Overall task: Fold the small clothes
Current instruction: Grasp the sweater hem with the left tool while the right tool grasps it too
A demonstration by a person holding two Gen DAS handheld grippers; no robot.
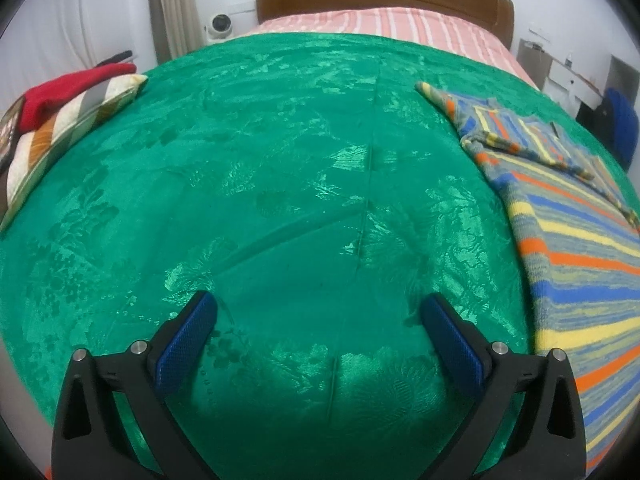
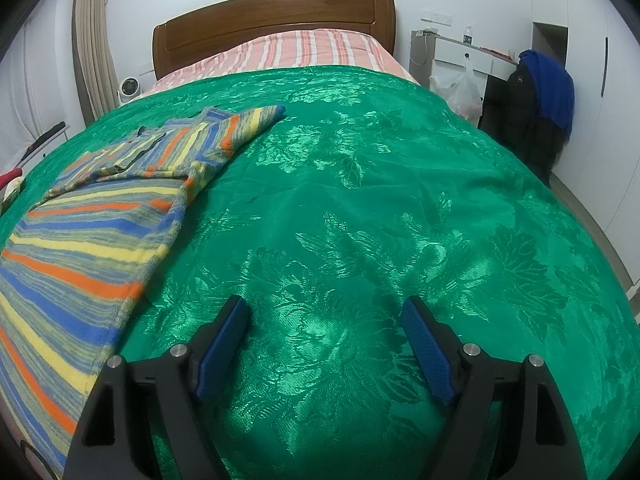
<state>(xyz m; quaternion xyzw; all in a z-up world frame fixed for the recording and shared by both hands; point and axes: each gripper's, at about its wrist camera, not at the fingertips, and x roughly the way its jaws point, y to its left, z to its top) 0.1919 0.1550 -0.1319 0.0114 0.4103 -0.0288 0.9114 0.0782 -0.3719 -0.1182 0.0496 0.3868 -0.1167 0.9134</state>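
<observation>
We see our left gripper (image 1: 318, 312) standing wide apart, its blue pads (image 1: 188, 340) bare, with nothing between them but the green bedspread (image 1: 280, 160) below. Our right gripper (image 2: 326, 316) is also spread, a little less wide, and equally empty, hovering over the same shiny floral cloth.

Moving outward, the task's thing, a striped knit garment (image 1: 580, 240) in blue, yellow, orange and grey, lies flat on the bedspread between our two grippers: it sits at the right edge of the left wrist view and at the left side of the right wrist view (image 2: 92, 232). Neither gripper touches it. Its upper part looks folded over onto itself, and one sleeve (image 2: 252, 120) reaches out toward the head of the bed.

Further off on the left, we see a striped pillow (image 1: 60, 132) at the edge of the bed with a red cloth (image 1: 72, 88) lying on top of it. Beyond the bedspread a pink striped sheet (image 2: 300, 52) shows, backed by a brown wooden headboard (image 2: 272, 16). To the right of the bed stands a white desk (image 2: 464, 52), a plastic bag (image 2: 464, 88) hanging at it, and dark and blue clothing (image 2: 548, 92) draped beside it. A small white fan (image 2: 129, 89) sits by the curtain (image 2: 92, 48).
</observation>
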